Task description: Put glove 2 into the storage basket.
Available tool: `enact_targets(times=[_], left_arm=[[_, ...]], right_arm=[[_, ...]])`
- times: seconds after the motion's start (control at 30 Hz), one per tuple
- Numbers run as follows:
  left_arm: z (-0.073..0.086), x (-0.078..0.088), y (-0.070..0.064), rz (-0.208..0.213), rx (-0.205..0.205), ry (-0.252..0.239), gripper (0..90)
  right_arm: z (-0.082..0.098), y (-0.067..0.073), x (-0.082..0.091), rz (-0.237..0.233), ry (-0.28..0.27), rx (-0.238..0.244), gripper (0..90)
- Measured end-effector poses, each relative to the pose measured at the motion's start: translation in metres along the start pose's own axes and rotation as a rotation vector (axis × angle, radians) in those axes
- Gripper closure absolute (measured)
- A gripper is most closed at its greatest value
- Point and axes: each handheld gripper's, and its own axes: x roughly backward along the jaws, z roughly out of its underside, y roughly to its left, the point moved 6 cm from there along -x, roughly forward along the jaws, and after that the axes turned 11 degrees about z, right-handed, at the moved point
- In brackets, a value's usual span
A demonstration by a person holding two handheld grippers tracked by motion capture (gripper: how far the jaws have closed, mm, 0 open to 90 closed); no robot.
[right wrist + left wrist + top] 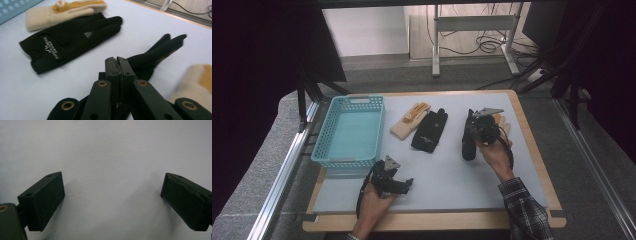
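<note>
Black glove (160, 53) hangs pinched in the right gripper (119, 61), whose jaws are pressed together on the fabric; the glove's fingers stretch away beyond the jaw tips above the surface (447, 170). In the high view this glove (468, 137) dangles as a dark strip from the right gripper (479, 131) at the right side of the surface, with the person's right hand (497, 152) wrapped around the tool. Just beside it, partly hidden behind the gripper, lies a cream glove (502, 121).

Near the middle of the surface lies a second black glove (430, 130) with pale print on its cuff, and touching its left edge is another cream glove (410, 121) with an orange patch on its fingers. To the left of these stands a light blue basket (328, 135), well apart from the held glove.

The left gripper (404, 184) rests low at the front left of the surface in the person's left hand (374, 200). Its jaws are spread wide, with bare surface between them.
</note>
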Motion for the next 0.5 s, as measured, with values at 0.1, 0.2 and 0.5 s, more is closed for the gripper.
enact_targets(times=[0.1, 0.2, 0.5], left_arm=[[0.0, 0.0, 0.0, 0.0, 0.0, 0.0, 5.5], [0.0, 0.0, 0.0, 0.0, 0.0, 0.0, 5.5], [0.0, 0.0, 0.0, 0.0, 0.0, 0.0, 5.5]], right_arm=[[-0.003, 0.011, -0.005, -0.015, -0.002, 0.013, 86.6], [-0.007, 0.031, -0.014, -0.049, -0.011, 0.036, 84.1], [-0.01, 0.025, -0.023, -0.037, -0.021, 0.057, 68.1]])
